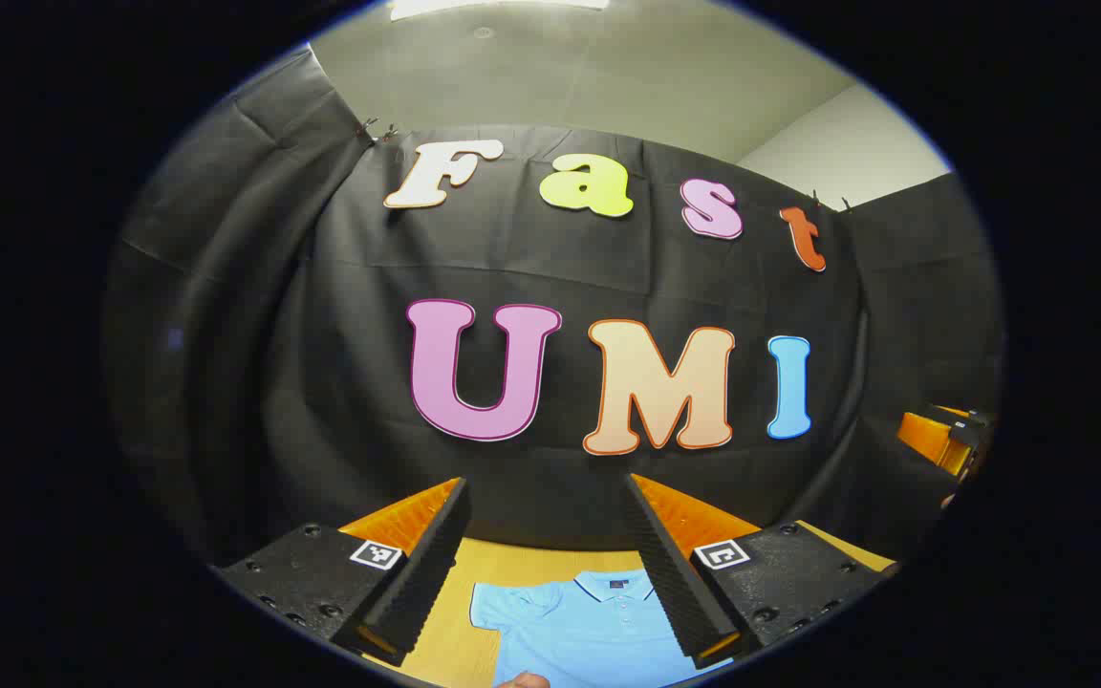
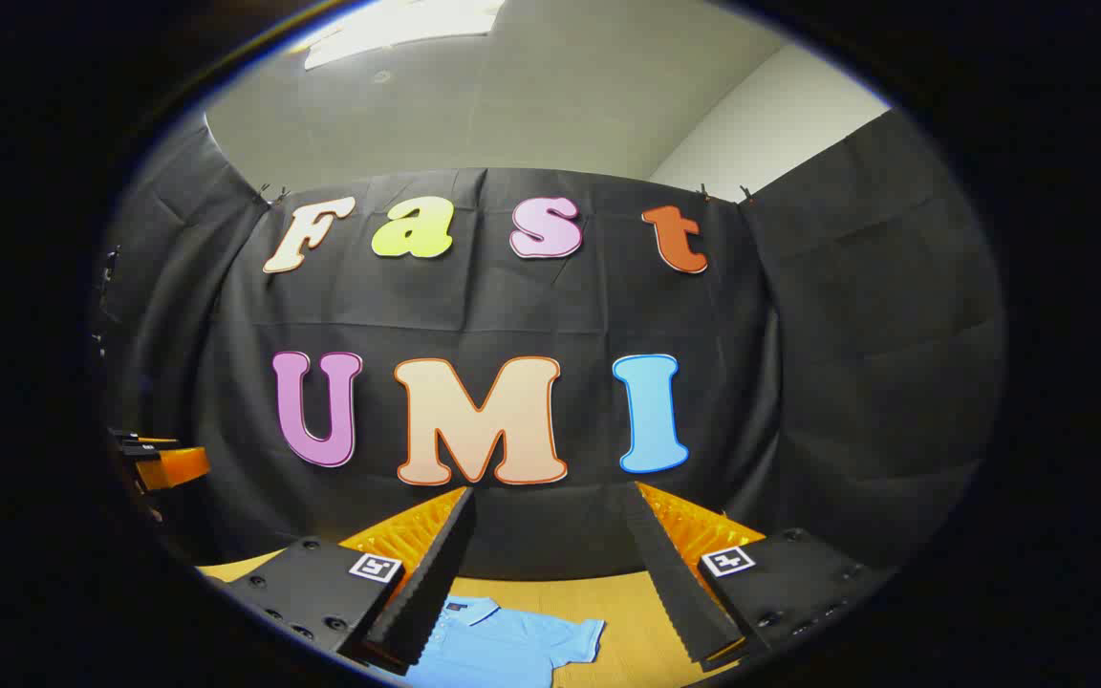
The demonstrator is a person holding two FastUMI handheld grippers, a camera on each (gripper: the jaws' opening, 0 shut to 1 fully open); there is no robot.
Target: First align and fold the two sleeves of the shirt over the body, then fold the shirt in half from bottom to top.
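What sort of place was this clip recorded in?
Probably a staged recording booth in an ordinary room: black cloth wall draped behind a wooden table, a light blue polo shirt spread flat, plain ceiling with a light panel above.

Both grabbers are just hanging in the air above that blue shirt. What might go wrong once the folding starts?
The light blue shirt lies flat on the wooden table, so open fingers may pinch both layers or slide off.

The left gripper and right gripper sit high and open; an uneven descent could leave the sleeves misaligned.

The collar lies near the booth wall, so there is little room.
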